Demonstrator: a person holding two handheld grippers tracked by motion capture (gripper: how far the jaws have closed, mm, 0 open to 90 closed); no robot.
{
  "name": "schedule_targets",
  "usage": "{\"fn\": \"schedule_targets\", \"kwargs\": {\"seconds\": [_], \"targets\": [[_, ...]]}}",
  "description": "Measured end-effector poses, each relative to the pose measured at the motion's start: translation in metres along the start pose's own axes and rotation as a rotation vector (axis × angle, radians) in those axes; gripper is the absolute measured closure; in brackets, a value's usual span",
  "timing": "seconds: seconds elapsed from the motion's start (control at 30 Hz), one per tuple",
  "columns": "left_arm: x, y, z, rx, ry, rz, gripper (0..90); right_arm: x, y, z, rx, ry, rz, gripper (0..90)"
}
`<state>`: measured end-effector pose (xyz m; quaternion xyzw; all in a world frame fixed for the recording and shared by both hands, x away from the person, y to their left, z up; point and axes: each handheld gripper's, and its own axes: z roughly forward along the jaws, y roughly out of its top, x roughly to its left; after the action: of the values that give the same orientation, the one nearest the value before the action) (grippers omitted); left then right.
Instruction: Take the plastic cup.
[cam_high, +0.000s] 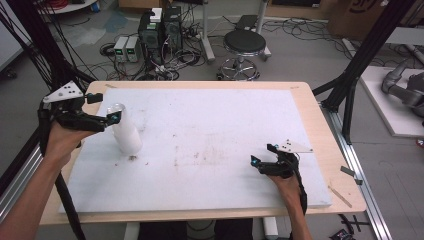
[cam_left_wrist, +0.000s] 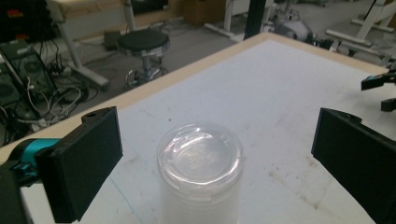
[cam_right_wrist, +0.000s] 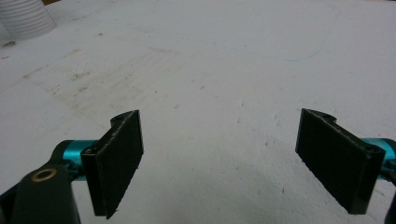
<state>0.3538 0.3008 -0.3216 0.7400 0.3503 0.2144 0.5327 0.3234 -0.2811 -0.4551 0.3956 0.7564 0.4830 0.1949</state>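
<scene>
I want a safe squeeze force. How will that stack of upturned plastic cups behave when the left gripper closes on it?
The stack of plastic cups looks thin-walled and translucent, so probably light and easily crushed. Tall and narrow, it may tip if nudged. The left gripper has its jaws wide open on either side of it, touching nothing.

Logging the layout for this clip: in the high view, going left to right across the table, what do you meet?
Left tongs → stack of white plastic cups → bare middle of the white table board → right tongs.
</scene>
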Motion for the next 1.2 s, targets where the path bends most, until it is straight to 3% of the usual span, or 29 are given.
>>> {"fn": "schedule_targets", "kwargs": {"seconds": [0.37, 0.53, 0.63, 0.9, 1.2], "targets": [[0.009, -0.008, 0.030, 0.211, 0.000, 0.009, 1.8, 0.001, 0.000, 0.000, -0.002, -0.003, -0.003, 15.1], [0.010, -0.010, 0.037, 0.240, 0.012, -0.003, 2.6, 0.001, 0.000, -0.001, -0.002, -0.002, -0.001, 15.1], [0.010, -0.010, 0.037, 0.250, 0.001, 0.002, 12.1, 0.001, 0.000, -0.001, -0.003, -0.002, -0.001, 15.1], [0.010, -0.012, 0.039, 0.296, 0.015, 0.005, 12.8, 0.000, 0.000, -0.001, -0.002, -0.001, 0.001, 15.1], [0.011, -0.013, 0.040, 0.321, 0.001, -0.004, 24.6, 0.000, 0.000, -0.001, -0.002, -0.004, 0.001, 15.1]]}}
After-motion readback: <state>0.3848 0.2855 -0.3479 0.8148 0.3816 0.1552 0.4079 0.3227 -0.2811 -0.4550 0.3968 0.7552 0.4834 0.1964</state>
